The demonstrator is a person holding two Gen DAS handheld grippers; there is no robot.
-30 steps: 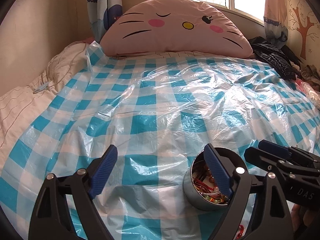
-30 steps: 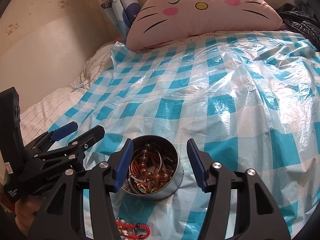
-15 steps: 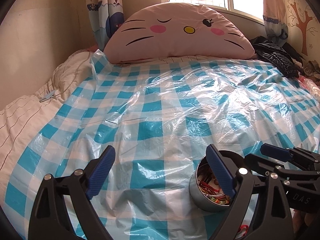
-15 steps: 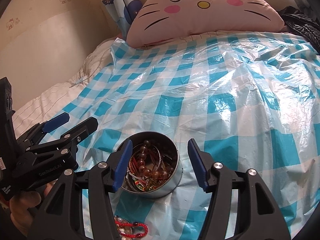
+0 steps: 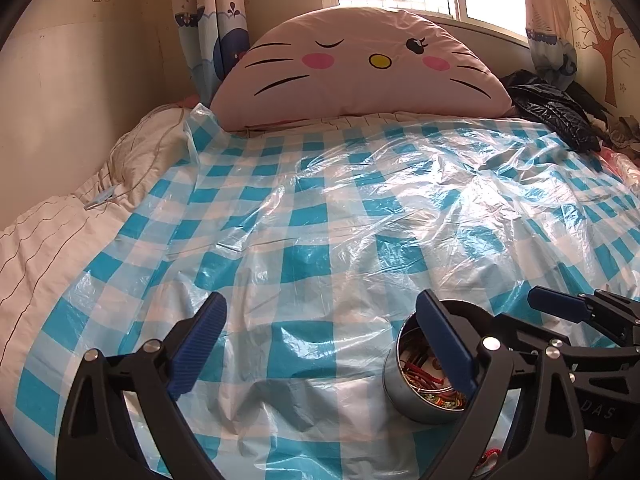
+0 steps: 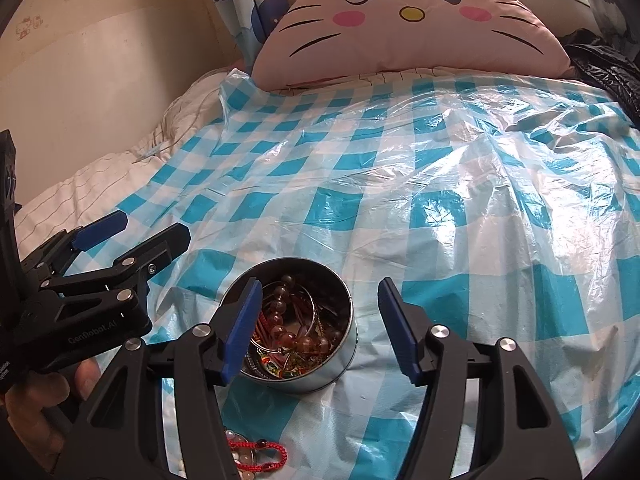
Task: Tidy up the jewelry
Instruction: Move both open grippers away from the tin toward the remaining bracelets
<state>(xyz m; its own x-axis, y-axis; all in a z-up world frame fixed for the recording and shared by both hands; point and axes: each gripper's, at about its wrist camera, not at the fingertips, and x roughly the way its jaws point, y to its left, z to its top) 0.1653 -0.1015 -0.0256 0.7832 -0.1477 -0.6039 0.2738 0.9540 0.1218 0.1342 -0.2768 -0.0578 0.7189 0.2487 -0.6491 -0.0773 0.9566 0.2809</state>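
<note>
Since a second ago both grippers' jaws have widened. Left wrist view: left gripper (image 5: 320, 340) is opening wide, empty, over checked plastic sheet (image 5: 320, 200); round tin (image 5: 416, 396) at right. Right wrist view: right gripper (image 6: 320, 320) is opening, nothing gripped, above tin of bracelets (image 6: 296, 328); red bracelet (image 6: 256, 452) lies nearer.

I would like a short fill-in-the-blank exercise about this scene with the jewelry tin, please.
1. The round metal tin stands on a plastic sheet checked in white and ____.
2. Outside the tin, near the bottom edge of the right wrist view, lies a bracelet with a ____ cord.
3. At the head of the bed leans a pink pillow with a ____ face.
4. Inside the tin lies a string of brown ____.

Missing words: blue; red; cat; beads
</note>
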